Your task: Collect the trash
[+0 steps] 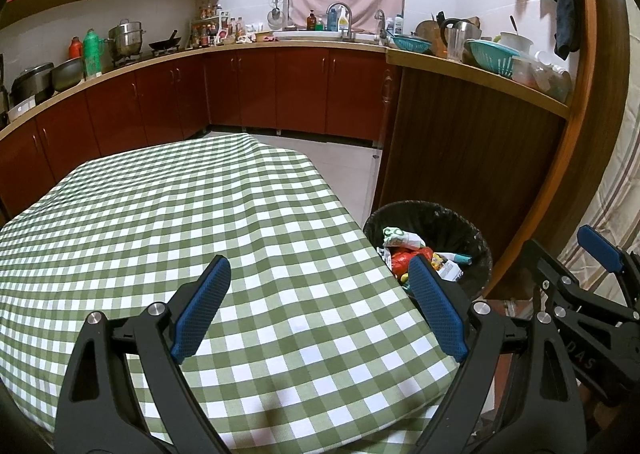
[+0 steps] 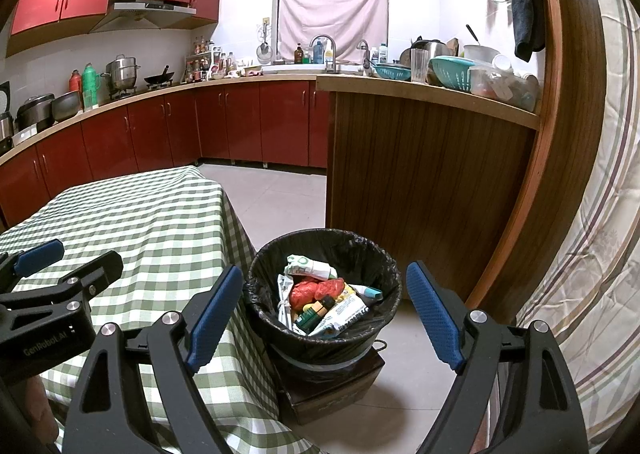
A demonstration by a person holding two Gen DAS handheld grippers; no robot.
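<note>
I hold my left gripper (image 1: 318,306) and right gripper (image 2: 326,312) wide open, empty, since the trash (image 2: 320,302) apparently already fills the bin (image 2: 384,258).

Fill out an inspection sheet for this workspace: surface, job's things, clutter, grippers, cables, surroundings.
Surface: green checked tablecloth on the table; no trash seen on it.
Job's things: black-lined trash bin beside the table, on a dark box; wrappers and a red bag inside.
Clutter: nothing seen on the table.
Grippers: left gripper and right gripper open, empty.
Cables: nothing seen.
Surroundings: crowded kitchen counter, red cabinets.
</note>
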